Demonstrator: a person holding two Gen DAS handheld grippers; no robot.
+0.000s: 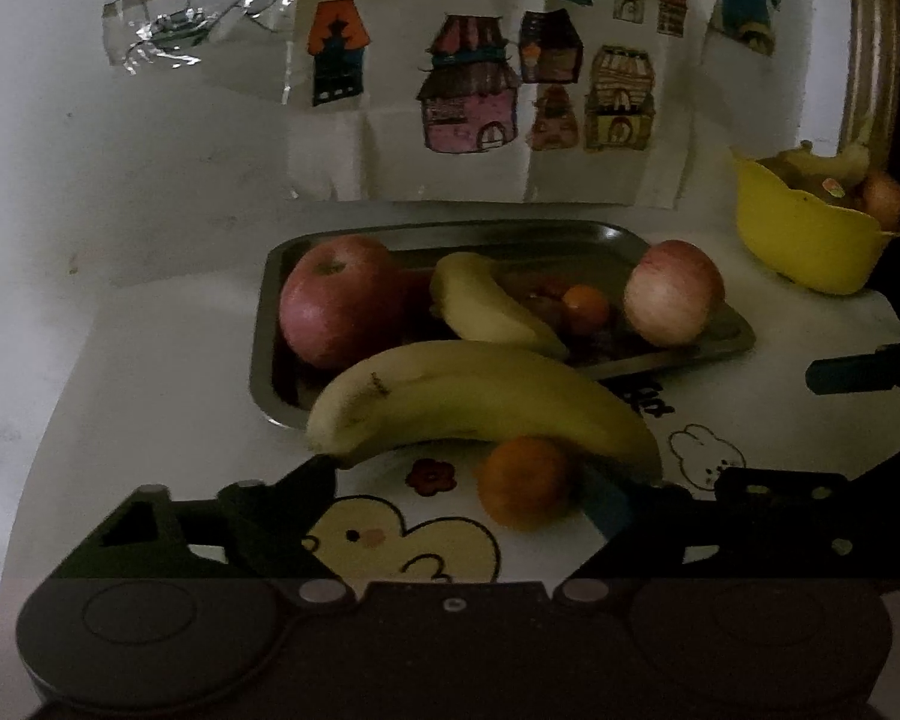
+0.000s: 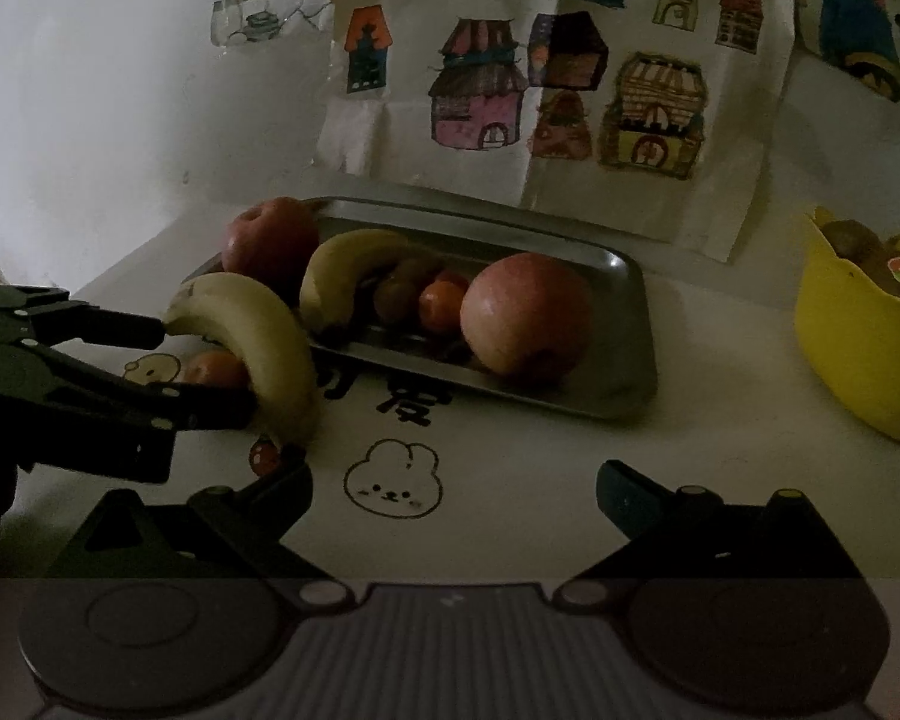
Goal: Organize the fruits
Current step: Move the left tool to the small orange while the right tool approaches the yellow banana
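A yellow banana (image 1: 480, 396) lies across the front of the left wrist view, between the fingertips of my left gripper (image 1: 477, 477), which touch it near both ends. The right wrist view shows that gripper (image 2: 207, 369) closed around the same banana (image 2: 258, 336). A small mandarin (image 1: 525, 483) sits on the table under the banana's curve. Behind it, a metal tray (image 1: 720, 348) holds two red apples (image 1: 342, 300) (image 1: 672, 294), a second banana (image 1: 486, 306) and a mandarin (image 1: 585, 306). My right gripper (image 2: 453, 480) is open over a bunny drawing, with nothing between its fingers.
A yellow bowl (image 2: 858, 348) with kiwis and other fruit stands at the right. Paper sheets with drawn houses (image 2: 540, 90) lean against the wall behind the tray. The table cover carries cartoon prints. The table's left edge runs close to the tray.
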